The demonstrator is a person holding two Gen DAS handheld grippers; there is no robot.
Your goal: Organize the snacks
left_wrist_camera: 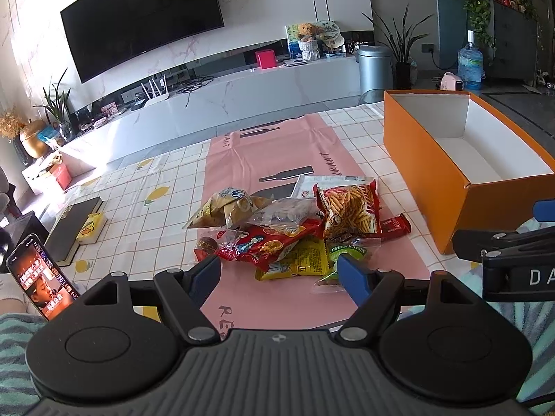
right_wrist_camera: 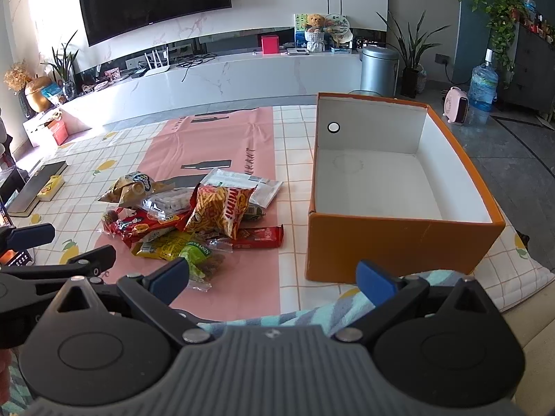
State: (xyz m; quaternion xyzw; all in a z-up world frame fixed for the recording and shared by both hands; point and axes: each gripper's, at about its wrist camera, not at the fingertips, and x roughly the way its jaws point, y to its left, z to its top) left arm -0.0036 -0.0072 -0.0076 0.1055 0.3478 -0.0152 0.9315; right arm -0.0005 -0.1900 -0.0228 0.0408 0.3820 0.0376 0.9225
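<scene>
I have both tools hovering at the near edge of the worktop [right_wrist_camera: 298, 187], which is covered in a white grid-patterned cloth with yellow lemon prints and a pink paper runner [left_wrist_camera: 263, 149] down its middle. My left gripper [left_wrist_camera: 279, 274] has its blue-padded fingers spread wide with nothing between them, poised just short of the near side of the heap of snack packets [left_wrist_camera: 295, 228] lying on the runner. My right gripper [right_wrist_camera: 272, 274] is likewise spread wide and holding nothing, sitting to the right of the left one, in front of the near wall of the open orange cardboard box with a white inside [right_wrist_camera: 399, 242]. The box stands on the right side of the worktop, well apart from the heap, and I see nothing in it. In the heap, a red and yellow bag of stick crisps [right_wrist_camera: 222, 211] lies on top, a flat red wafer bar [right_wrist_camera: 260, 237] at its right edge, a green raisin pouch [left_wrist_camera: 348, 251] nearest me, and a tan chip bag [left_wrist_camera: 225, 208] on the far left. A smartphone with a lit screen [left_wrist_camera: 40, 274] stands at the near left.
</scene>
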